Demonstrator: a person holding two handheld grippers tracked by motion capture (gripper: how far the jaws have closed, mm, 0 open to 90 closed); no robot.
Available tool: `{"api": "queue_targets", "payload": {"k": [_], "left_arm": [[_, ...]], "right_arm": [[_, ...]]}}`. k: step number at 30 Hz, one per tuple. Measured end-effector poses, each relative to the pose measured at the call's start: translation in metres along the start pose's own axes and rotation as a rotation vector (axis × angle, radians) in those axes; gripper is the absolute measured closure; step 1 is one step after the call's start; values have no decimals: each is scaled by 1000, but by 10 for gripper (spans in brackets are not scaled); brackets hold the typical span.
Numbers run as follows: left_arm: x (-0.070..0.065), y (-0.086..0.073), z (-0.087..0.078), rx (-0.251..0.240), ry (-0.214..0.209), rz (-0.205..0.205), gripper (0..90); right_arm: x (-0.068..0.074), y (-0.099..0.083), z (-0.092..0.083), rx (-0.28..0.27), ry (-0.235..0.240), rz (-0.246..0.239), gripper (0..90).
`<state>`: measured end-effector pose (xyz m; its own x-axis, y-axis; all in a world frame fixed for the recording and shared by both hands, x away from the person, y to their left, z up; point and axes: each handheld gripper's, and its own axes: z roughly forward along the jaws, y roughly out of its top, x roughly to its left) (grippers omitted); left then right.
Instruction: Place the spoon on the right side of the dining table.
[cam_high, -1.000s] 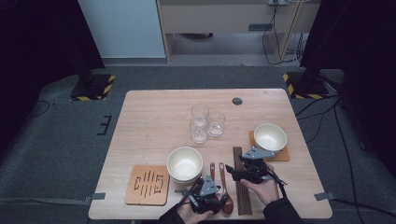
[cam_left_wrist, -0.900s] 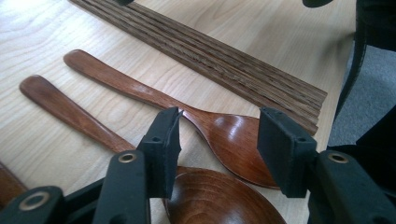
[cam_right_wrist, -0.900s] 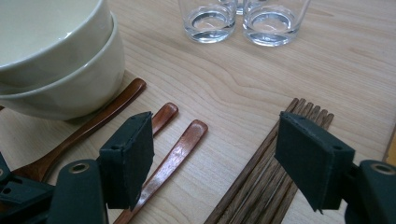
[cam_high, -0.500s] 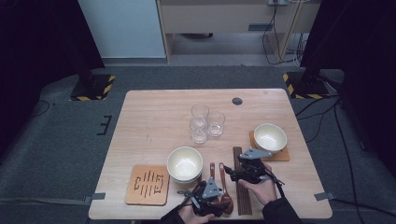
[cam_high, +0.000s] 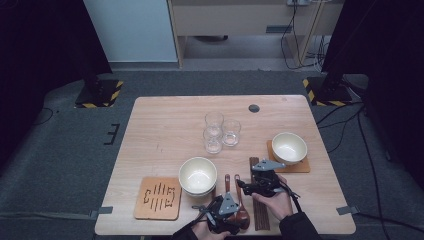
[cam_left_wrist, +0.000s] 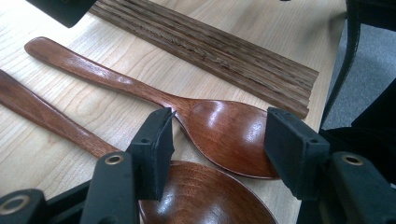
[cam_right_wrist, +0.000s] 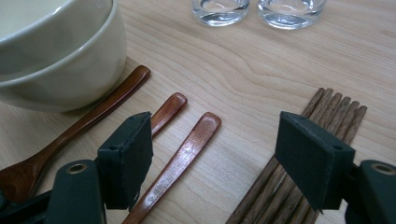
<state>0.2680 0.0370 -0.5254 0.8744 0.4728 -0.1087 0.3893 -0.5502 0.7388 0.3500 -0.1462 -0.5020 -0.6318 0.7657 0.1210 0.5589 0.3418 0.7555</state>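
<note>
1. Our left gripper (cam_left_wrist: 217, 149) hangs low over the wooden spoons (cam_left_wrist: 219, 128) at the table's (cam_high: 165, 125) near edge; its jaws have just been opening and straddle a spoon bowl without pressing it.
2. Our right gripper (cam_right_wrist: 212, 158) hovers spread between the spoon handles and the chopsticks (cam_right_wrist: 299, 154), holding nothing.
3. We judge nothing is picked up yet; every spoon lies flat beside the stacked bowls (cam_high: 198, 176).

Black gripper (cam_left_wrist: 217, 149) jaws, brass screws
</note>
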Motion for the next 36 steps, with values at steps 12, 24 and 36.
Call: {"api": "queue_targets", "payload": {"k": [12,24,36], "left_arm": [[-1,-1,3,-1,7,14,416],[-2,-3,5,-6,11,40,408],[-2,-5,4,-14,16,47,406]], "right_arm": [[4,0,7,21,9,2,279],[6,-1,13,37,43,11,284],[5,-1,15,52,65,24,332]]}}
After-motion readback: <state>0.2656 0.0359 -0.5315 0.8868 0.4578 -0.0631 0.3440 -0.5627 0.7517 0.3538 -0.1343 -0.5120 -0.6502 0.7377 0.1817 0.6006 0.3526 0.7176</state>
